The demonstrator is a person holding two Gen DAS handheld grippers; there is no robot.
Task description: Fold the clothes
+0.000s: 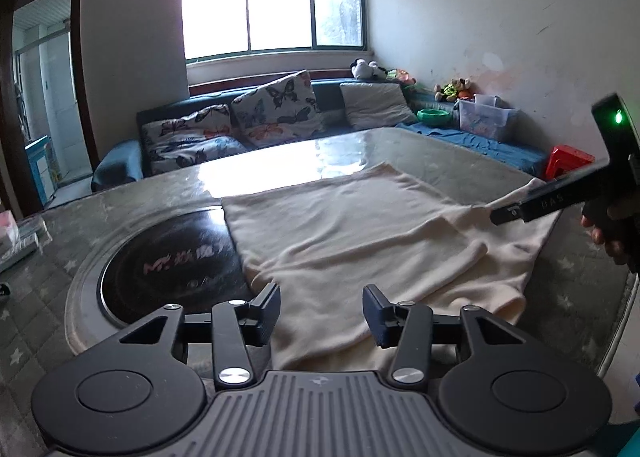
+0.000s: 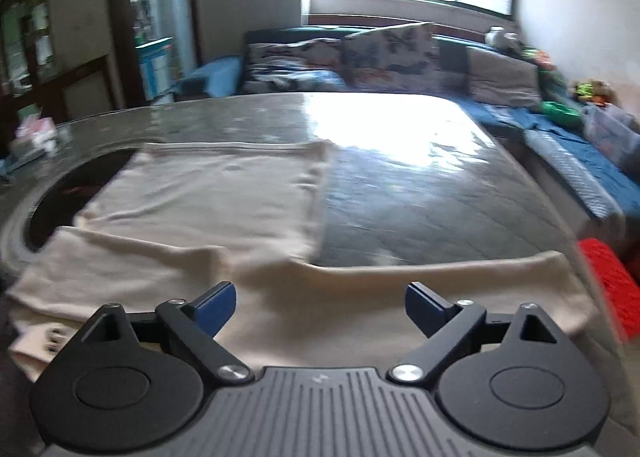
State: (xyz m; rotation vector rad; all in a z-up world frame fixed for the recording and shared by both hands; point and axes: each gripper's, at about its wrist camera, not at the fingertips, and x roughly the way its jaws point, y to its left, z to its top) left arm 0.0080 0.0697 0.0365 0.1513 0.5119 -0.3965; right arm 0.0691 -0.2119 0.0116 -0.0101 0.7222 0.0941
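Observation:
A cream garment (image 1: 352,225) lies partly folded on the table, one layer doubled over its middle. It also shows in the right wrist view (image 2: 224,201), with a sleeve or hem stretching right along the near edge. My left gripper (image 1: 320,309) is open and empty, just above the garment's near left edge. My right gripper (image 2: 320,305) is open and empty over the garment's near part. In the left wrist view the right gripper (image 1: 516,213) reaches in from the right over the garment's right edge.
The table (image 1: 420,145) has a glossy grey cover and a black round cooktop (image 1: 172,261) set in at the left, partly under the garment. A red stool (image 1: 568,161) stands at the right. A blue sofa (image 1: 248,117) with cushions lies behind.

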